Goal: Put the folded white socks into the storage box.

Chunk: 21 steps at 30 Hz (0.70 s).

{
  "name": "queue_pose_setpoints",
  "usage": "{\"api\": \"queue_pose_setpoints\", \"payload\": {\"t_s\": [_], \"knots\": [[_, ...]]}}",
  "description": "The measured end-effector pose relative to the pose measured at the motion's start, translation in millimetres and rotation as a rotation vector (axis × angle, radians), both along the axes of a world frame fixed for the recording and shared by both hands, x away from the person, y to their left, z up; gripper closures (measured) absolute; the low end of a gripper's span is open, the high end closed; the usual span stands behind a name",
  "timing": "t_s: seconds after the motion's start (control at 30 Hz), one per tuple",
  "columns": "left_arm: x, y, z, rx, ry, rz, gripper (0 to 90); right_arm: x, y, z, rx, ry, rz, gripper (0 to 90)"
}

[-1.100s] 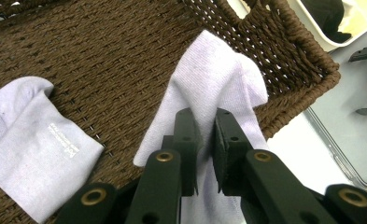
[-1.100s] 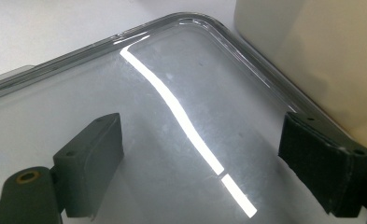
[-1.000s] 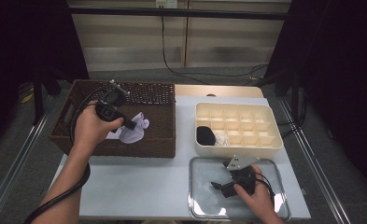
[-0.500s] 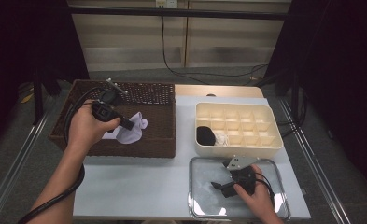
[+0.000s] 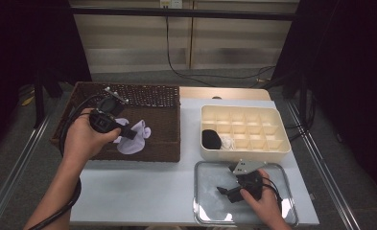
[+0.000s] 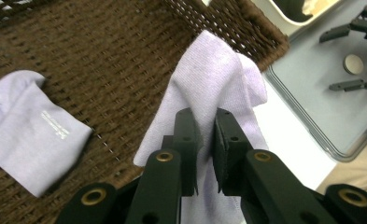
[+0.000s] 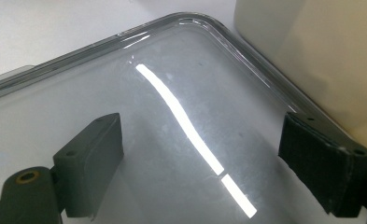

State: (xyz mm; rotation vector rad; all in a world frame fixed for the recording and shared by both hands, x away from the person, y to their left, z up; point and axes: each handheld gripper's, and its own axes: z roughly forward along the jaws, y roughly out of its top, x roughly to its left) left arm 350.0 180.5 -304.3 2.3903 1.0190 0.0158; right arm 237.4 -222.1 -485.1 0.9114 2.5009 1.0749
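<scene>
At nine o'clock on the table sits a dark wicker basket (image 5: 162, 139), and over it the left gripper (image 5: 128, 133) hangs in the person's left hand (image 5: 83, 139), its jaws closed on a lilac sock (image 5: 137, 138). Seen from the left gripper view, the sock (image 6: 218, 88) is pinched between the two black pads and drapes down over the basket floor (image 6: 102, 60), and a second lilac sock (image 6: 27, 126) lies flat on the weave at about nine o'clock from the jaws. Toward two o'clock in that view the basket's corner meets the white table (image 6: 288, 135). Moving right across the high view, a cream divided box (image 5: 243, 129) stands at two o'clock, with a black bundle (image 5: 211, 139) in its near-left compartment and something white (image 5: 228, 142) just beside it. Below it, at five o'clock, lies a shiny metal tray (image 5: 210, 191), and the right gripper (image 5: 226, 191) rests low over it in the right hand (image 5: 263, 203). From the right gripper view, its jaws stand wide apart above the bare tray (image 7: 172, 37) with nothing between them, and the box wall (image 7: 312, 51) rises at one o'clock.
</scene>
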Motion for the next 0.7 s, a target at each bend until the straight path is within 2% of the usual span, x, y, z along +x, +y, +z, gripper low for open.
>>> {"api": "queue_pose_setpoints", "payload": {"t_s": [0.17,0.37,0.43,0.53,0.7], "knots": [[-8.2,-0.5,-4.9,-0.017,0.000,-0.002,81.0,-0.1,0.0,0.0,0.000,0.000,0.000,13.0],[-17.2,-3.3,-13.8,-0.007,-0.005,-0.023,81.1,-0.1,0.1,0.0,0.000,0.000,0.000,13.0],[-20.0,-3.2,-16.8,-0.020,-0.008,-0.025,81.0,-0.1,0.0,0.0,0.000,0.000,0.000,13.0],[-26.1,-5.4,-21.9,-0.028,0.000,-0.030,81.0,-0.1,0.0,0.0,0.000,0.000,0.000,13.0],[-35.3,-10.9,-34.9,-0.030,-0.013,-0.048,80.7,-0.1,0.1,0.0,0.000,0.000,0.000,13.0]]}}
